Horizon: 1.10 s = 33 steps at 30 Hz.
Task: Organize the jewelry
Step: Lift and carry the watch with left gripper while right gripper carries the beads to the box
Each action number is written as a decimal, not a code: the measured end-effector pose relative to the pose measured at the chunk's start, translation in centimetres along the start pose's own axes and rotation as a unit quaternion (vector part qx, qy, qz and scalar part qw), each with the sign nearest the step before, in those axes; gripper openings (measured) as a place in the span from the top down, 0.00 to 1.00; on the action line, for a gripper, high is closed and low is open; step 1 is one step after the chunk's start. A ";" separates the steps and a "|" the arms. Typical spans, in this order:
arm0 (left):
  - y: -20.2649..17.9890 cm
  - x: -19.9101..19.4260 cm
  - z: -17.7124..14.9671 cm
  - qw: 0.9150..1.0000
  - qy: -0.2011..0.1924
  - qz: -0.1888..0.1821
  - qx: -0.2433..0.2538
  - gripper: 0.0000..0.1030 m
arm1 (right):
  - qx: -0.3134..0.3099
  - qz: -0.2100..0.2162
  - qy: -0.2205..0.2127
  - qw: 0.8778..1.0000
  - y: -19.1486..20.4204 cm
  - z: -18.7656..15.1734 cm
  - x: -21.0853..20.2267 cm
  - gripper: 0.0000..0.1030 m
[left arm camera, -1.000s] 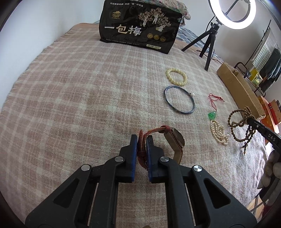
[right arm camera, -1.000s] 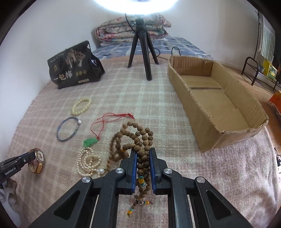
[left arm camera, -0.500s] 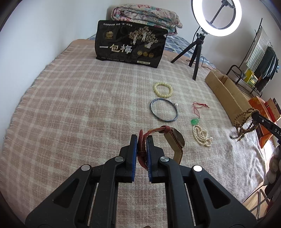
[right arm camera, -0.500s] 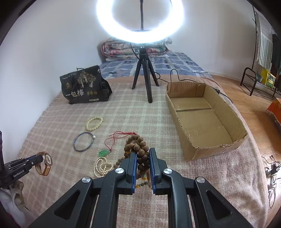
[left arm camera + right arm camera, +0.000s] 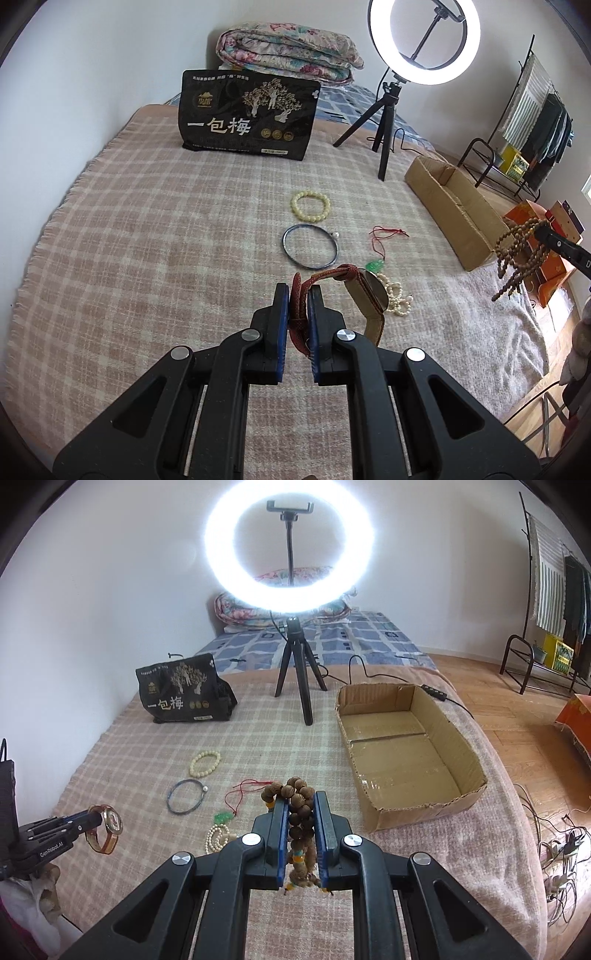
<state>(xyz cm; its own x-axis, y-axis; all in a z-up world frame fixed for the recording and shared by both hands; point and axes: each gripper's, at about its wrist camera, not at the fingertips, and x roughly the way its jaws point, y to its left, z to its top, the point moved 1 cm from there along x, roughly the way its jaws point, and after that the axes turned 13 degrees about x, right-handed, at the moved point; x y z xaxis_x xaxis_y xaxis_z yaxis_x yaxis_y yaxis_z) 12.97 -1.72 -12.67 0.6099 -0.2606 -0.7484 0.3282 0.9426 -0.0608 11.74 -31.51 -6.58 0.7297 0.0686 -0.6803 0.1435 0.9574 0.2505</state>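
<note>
My left gripper (image 5: 298, 291) is shut on the brown strap of a gold-faced watch (image 5: 364, 295) and holds it above the checked blanket; it also shows in the right wrist view (image 5: 107, 825). My right gripper (image 5: 301, 799) is shut on a brown wooden bead string (image 5: 301, 812), lifted clear of the blanket, its loops hanging (image 5: 517, 254). On the blanket lie a cream bead bracelet (image 5: 310, 206), a dark bangle (image 5: 310, 247), a green pendant on a red cord (image 5: 376, 264) and a pearl strand (image 5: 397, 299).
An open cardboard box (image 5: 406, 746) sits to the right on the bed. A ring light on a tripod (image 5: 291, 664) stands behind the jewelry. A black snack bag (image 5: 247, 114) stands at the far left. A folded quilt (image 5: 288, 48) lies beyond.
Both grippers rose and pulled back from the blanket with their loads. The bead string came fully off the blanket and now hangs from my right gripper.
</note>
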 end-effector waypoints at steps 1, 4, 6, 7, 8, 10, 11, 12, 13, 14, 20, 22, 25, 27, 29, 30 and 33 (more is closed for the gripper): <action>-0.1 -0.1 0.0 1.000 -0.001 -0.002 0.002 0.92 | 0.001 0.001 -0.002 1.000 -0.1 0.2 -0.3 0.90; -0.8 -0.2 0.3 1.000 -0.002 -0.007 0.006 0.92 | 0.004 0.000 -0.008 1.000 -0.5 0.7 -1.0 0.90; -1.3 -0.3 0.6 1.000 -0.002 -0.012 0.010 0.92 | 0.004 -0.002 -0.012 1.000 -0.7 1.1 -1.4 0.90; -1.6 -0.2 0.8 1.000 -0.003 -0.014 0.013 0.92 | 0.004 -0.003 -0.013 1.000 -0.9 1.3 -1.6 0.90; -1.9 -0.2 1.1 1.000 -0.004 -0.015 0.016 0.92 | 0.004 -0.003 -0.014 1.000 -1.0 1.5 -1.8 0.90; -2.6 -0.1 1.6 1.000 -0.006 -0.020 0.021 0.92 | 0.005 -0.005 -0.015 1.000 -1.5 2.0 -1.9 0.90; -2.9 0.0 1.9 0.999 -0.006 -0.023 0.024 0.92 | 0.005 -0.008 -0.017 1.000 -1.8 2.2 -2.0 0.90; -3.3 0.1 2.2 0.999 -0.008 -0.026 0.026 0.92 | 0.004 -0.010 -0.019 1.000 -2.0 2.4 -2.1 0.90; -3.7 0.2 2.5 0.999 -0.009 -0.028 0.030 0.92 | 0.004 -0.013 -0.021 1.000 -2.3 2.7 -2.2 0.90; -4.1 0.4 2.9 0.999 -0.010 -0.031 0.032 0.92 | 0.005 -0.016 -0.024 1.000 -2.7 3.0 -2.2 0.90; -6.5 1.6 5.6 0.998 -0.018 -0.049 0.045 0.92 | 0.007 -0.027 -0.029 0.999 -4.5 4.6 -2.2 0.90; -7.3 2.3 6.8 0.997 -0.021 -0.055 0.047 0.92 | 0.006 -0.032 -0.032 0.999 -5.2 5.1 -2.1 0.90; -8.6 3.4 8.5 0.996 -0.026 -0.058 0.056 0.92 | 0.007 -0.037 -0.033 0.999 -6.3 5.8 -1.9 0.90; -9.6 4.2 9.7 0.996 -0.029 -0.063 0.062 0.92 | 0.010 -0.041 -0.034 0.999 -7.0 6.4 -1.6 0.90; -10.6 5.1 10.9 0.995 -0.031 -0.068 0.069 0.92 | 0.012 -0.044 -0.034 0.998 -7.6 6.8 -1.2 0.90; -11.0 5.5 11.5 0.994 -0.032 -0.070 0.072 0.92 | 0.013 -0.045 -0.033 0.998 -8.0 7.0 -0.9 0.90; -12.4 7.0 13.3 0.993 -0.035 -0.076 0.080 0.92 | 0.018 -0.048 -0.030 0.998 -9.0 7.8 0.1 0.90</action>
<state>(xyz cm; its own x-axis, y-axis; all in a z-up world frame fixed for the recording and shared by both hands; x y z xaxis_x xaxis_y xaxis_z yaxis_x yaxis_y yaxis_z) 22.73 -18.04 -8.38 0.5915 -0.4161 -0.6907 0.5272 0.8477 -0.0591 15.70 -42.33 -3.54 0.7498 -0.0418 -0.6603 0.2389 0.9478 0.2112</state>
